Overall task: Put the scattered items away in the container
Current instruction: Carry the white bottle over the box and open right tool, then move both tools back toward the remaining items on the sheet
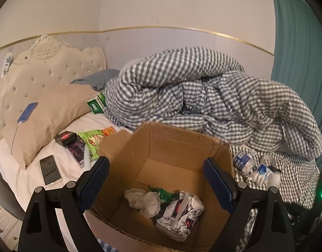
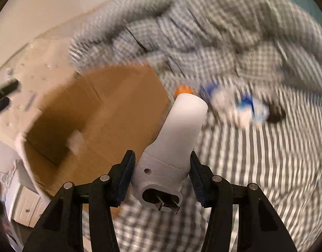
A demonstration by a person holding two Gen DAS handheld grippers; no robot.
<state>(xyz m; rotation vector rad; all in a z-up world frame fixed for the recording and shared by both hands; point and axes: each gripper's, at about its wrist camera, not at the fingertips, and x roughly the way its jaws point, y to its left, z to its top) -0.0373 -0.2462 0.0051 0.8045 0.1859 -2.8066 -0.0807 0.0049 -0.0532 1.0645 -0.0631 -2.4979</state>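
My left gripper point(image 1: 156, 168) hangs open over the open cardboard box point(image 1: 182, 134), nothing between its blue pads. Inside the box lie a white cloth point(image 1: 144, 201), a green wrapper point(image 1: 163, 193) and a floral pack point(image 1: 179, 216). My right gripper point(image 2: 162, 154) is shut on a white plug-in device point(image 2: 177, 130), its metal prongs pointing back at the camera, held above the checked sheet beside the box point(image 2: 98, 113). That view is blurred. Blue-and-white packets point(image 2: 240, 107) and something orange point(image 2: 183, 89) lie on the sheet beyond it.
Left of the box lie a phone point(image 1: 50, 170), a black box point(image 1: 65, 138), a green snack bag point(image 1: 93, 141) and a green carton point(image 1: 97, 105). A blue power bank point(image 1: 27, 112) rests on the pillow. A bunched checked duvet point(image 1: 203, 84) fills the back. Blue-white packets point(image 1: 244, 160) lie right of the box.
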